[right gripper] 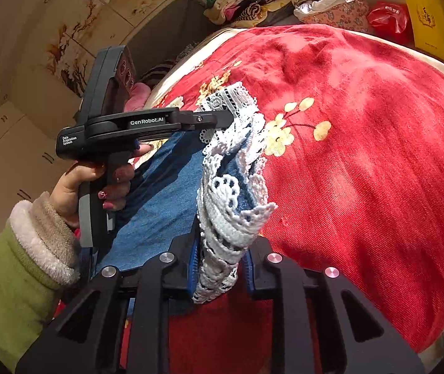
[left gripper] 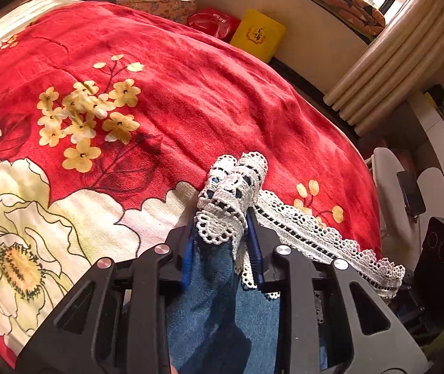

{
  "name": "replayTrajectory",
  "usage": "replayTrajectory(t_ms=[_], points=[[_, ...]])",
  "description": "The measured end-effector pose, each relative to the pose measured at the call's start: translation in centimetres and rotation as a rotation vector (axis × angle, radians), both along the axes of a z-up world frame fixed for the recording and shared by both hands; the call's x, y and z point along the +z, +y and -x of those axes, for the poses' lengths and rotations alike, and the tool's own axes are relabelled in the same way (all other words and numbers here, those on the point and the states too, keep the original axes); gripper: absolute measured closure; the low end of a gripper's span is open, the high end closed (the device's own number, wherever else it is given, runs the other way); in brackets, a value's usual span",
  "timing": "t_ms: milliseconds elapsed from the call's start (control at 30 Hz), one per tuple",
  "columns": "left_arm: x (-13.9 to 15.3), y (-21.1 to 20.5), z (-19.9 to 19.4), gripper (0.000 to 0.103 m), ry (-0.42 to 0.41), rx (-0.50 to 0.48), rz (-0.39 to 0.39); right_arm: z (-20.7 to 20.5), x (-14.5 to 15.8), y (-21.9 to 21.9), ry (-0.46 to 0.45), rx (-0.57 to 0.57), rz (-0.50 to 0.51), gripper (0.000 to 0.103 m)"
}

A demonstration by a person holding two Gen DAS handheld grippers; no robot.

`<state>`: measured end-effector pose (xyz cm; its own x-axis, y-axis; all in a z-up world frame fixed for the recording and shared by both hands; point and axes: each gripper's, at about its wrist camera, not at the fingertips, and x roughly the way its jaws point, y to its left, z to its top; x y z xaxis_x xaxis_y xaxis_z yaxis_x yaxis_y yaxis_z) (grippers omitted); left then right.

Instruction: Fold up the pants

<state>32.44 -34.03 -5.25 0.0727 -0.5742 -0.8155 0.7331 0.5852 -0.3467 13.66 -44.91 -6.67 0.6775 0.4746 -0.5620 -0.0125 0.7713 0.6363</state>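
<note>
The pants [left gripper: 218, 299] are blue denim with a white crochet lace hem [left gripper: 231, 196]. In the left wrist view my left gripper [left gripper: 222, 243] is shut on the lace hem and denim, held above the bed. A strip of lace [left gripper: 324, 237] trails right toward the right gripper's body [left gripper: 440, 258]. In the right wrist view my right gripper [right gripper: 218, 268] is shut on the lace hem [right gripper: 231, 215] of the pants [right gripper: 159, 199]. The left gripper [right gripper: 218, 118], held in a hand with a green sleeve, grips the same hem a little farther along.
The bed is covered by a red blanket [left gripper: 190, 99] with white and yellow flowers. A yellow bag [left gripper: 257, 35] and a red bag [left gripper: 214, 23] stand beyond its far edge. Piled clothes [right gripper: 246, 3] lie at the head. Curtains [left gripper: 393, 71] hang at right.
</note>
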Motion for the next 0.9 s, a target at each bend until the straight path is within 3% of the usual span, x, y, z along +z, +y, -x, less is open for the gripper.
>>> replayTrajectory(t_ms=[167,333,433,567,700,800,867,900], points=[[2.0,2.1,0.2,0.089,-0.021,0.016,0.094,0.4,2.4,1.3,-0.075,0.023,0.037,0.083],[6.4,7.7,0.9,0.089,-0.052,0.072,0.256,1.1,5.9,4.1,-0.178,0.095,0.070,0.083],[7.9,11.7,2.0,0.089,-0.070,0.114,0.314,1.4,7.7,6.7,-0.238,0.168,0.090,0.083],[7.7,16.9,3.6,0.085,-0.062,0.188,0.378,1.2,9.1,11.2,-0.279,0.286,0.143,0.083],[5.3,21.9,4.6,0.081,-0.020,0.294,0.396,0.8,8.2,16.1,-0.270,0.392,0.231,0.083],[3.1,24.8,5.4,0.075,0.016,0.386,0.405,1.2,6.3,19.5,-0.242,0.459,0.311,0.083],[2.3,26.6,5.8,0.052,0.038,0.456,0.422,1.7,5.2,21.8,-0.232,0.494,0.389,0.083],[2.2,27.8,6.2,0.046,0.057,0.489,0.458,1.9,4.8,22.7,-0.231,0.514,0.410,0.081]])
